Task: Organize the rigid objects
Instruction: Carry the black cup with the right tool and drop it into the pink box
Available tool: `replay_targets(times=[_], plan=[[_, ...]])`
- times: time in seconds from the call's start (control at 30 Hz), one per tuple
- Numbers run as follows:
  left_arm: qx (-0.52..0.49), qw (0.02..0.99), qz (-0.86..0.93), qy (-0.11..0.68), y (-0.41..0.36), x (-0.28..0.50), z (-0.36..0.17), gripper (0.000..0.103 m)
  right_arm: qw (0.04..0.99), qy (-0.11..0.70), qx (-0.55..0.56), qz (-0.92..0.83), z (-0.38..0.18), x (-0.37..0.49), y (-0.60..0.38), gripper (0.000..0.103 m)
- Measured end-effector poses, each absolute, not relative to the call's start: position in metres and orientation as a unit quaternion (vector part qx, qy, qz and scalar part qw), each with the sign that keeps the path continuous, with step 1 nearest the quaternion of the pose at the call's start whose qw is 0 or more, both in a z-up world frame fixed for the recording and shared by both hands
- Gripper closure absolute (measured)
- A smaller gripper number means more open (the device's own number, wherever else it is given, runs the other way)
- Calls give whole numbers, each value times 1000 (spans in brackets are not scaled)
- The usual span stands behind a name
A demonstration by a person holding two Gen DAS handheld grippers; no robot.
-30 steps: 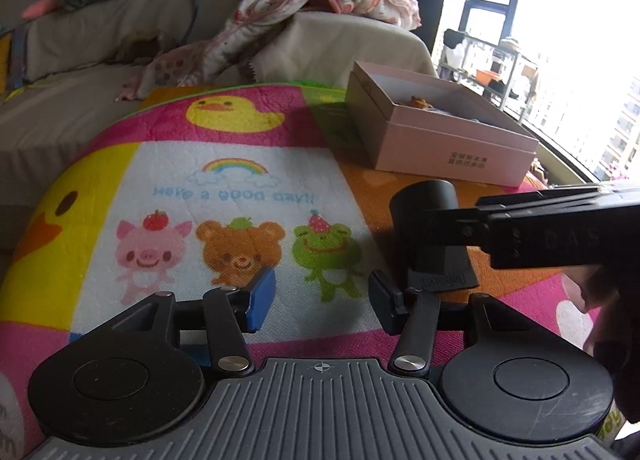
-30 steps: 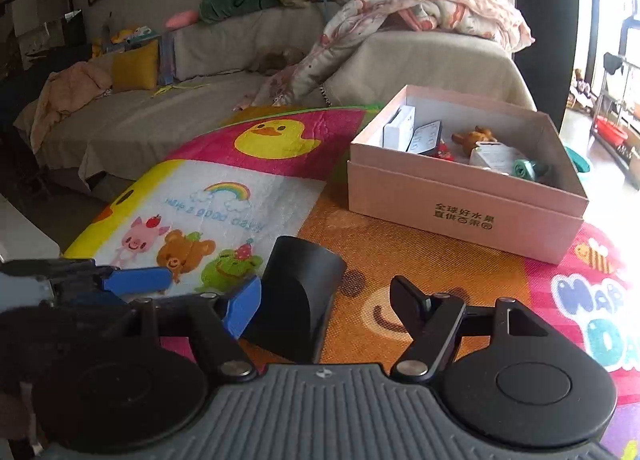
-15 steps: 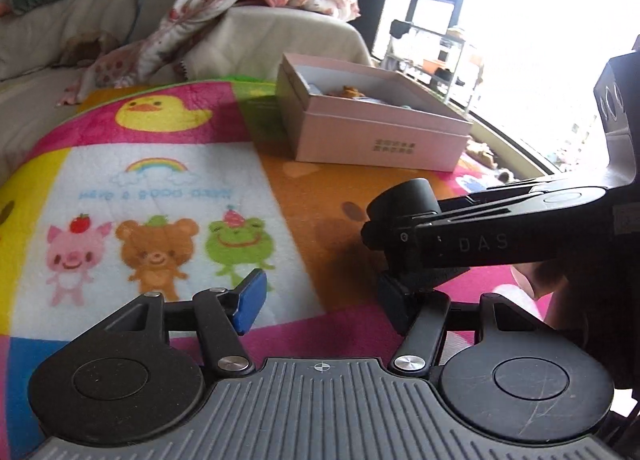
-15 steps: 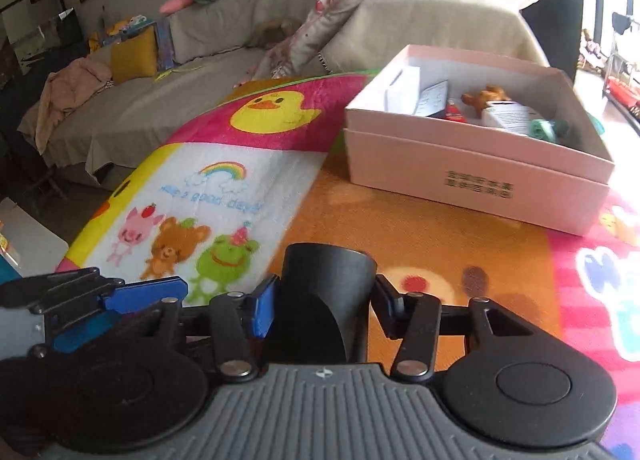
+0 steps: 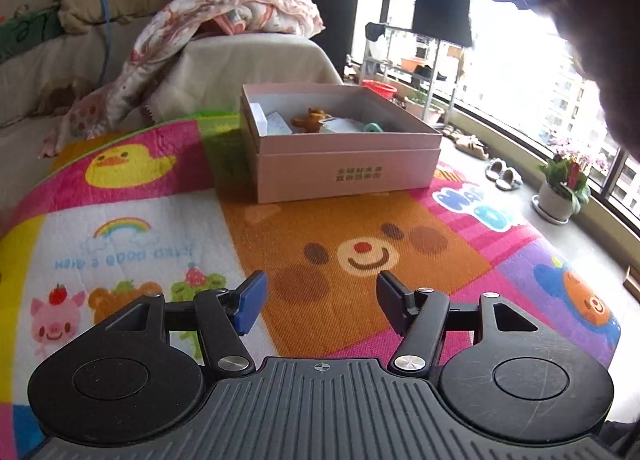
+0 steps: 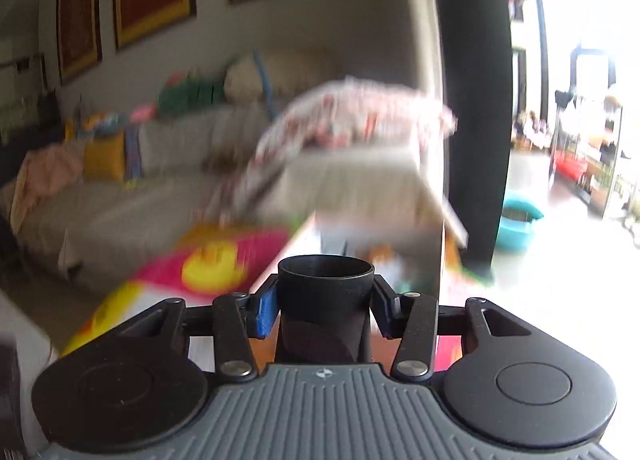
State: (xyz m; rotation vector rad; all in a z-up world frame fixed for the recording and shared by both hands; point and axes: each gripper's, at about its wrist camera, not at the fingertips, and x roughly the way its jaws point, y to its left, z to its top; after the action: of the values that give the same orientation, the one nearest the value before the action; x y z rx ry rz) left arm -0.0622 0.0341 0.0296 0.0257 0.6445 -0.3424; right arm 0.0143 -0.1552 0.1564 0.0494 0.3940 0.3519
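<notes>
Lifted off the mat (image 5: 352, 220) since earlier: black tube (image 6: 326, 312), right gripper (image 6: 325, 310) jaws just closed on it. Left gripper (image 5: 318, 302) wide, empty, short of the pink box (image 5: 344, 164). Sofa (image 5: 248, 64) behind box.

Window glare, motion-blurred right view

Left tool (image 5: 318, 302): jaws apart, nothing between them, pointing toward 12 o'clock and tilted downward. Right tool (image 6: 325, 310): jaws have just been closing, both pads pressed on an upright black tube (image 6: 325, 300) between them.
</notes>
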Motion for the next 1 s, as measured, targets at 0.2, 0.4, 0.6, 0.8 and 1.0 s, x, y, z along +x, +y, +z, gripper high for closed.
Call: replay_targets(times=[0.2, 0.4, 0.6, 0.8, 1.0], plan=[[21, 943, -136, 302, 46, -59, 33, 38, 978, 167, 16, 124, 169, 61, -145, 22], [32, 949, -97, 298, 50, -43, 13, 38, 966, 241, 20, 94, 93, 27, -160, 21], [15, 945, -72, 320, 45, -20, 0, 36, 931, 358, 0, 63, 5, 12, -151, 21], [9, 945, -67, 320, 37, -11, -3, 27, 934, 357, -21, 24, -19, 9, -139, 5], [9, 945, -50, 323, 30, -5, -4, 21, 940, 340, 5, 17, -25, 4, -145, 0]])
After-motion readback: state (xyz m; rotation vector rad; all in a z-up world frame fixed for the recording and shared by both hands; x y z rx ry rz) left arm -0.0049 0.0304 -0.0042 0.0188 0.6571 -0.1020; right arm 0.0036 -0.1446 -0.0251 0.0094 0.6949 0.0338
